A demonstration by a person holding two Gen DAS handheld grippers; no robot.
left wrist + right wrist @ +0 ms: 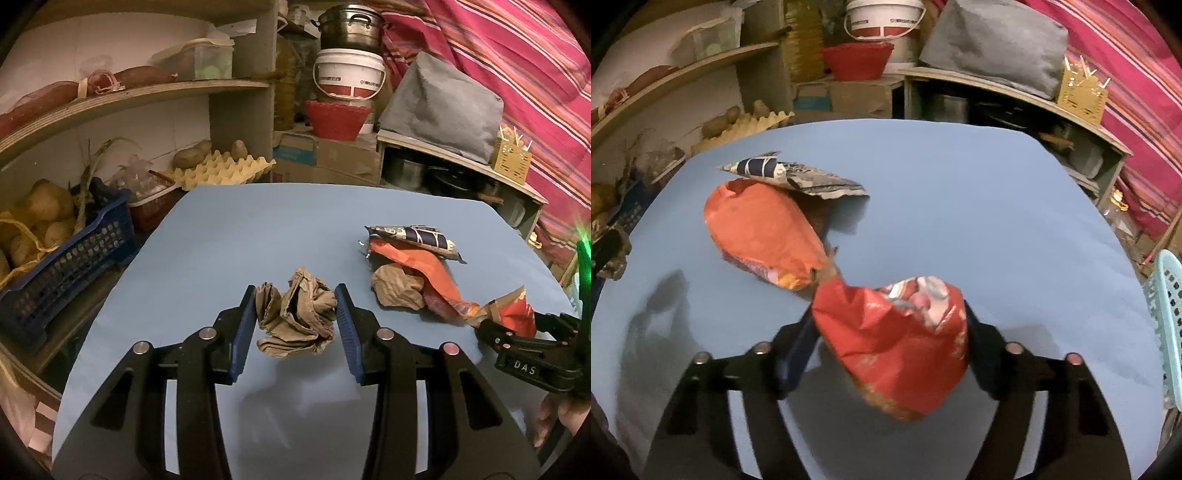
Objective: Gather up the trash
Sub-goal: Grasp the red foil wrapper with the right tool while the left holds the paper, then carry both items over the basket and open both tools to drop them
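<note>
My left gripper (295, 297) is shut on a crumpled brown paper ball (295, 317), held a little above the blue table (258, 229); its shadow lies below. My right gripper (890, 317) has a red snack wrapper (894, 347) filling the gap, and both pads touch it. In the left wrist view the right gripper (511, 323) sits at the right with that red wrapper (517, 314). Left on the table are an orange wrapper (764, 229), a dark blue and white wrapper (790, 173) and a second brown paper ball (397, 288).
A turquoise basket (1167, 314) stands at the table's right edge. A blue crate (74, 266) with potatoes and an egg tray (221, 170) sit on shelves to the left. Buckets, pots and boxes crowd the back. A person's hand (554, 417) shows low right.
</note>
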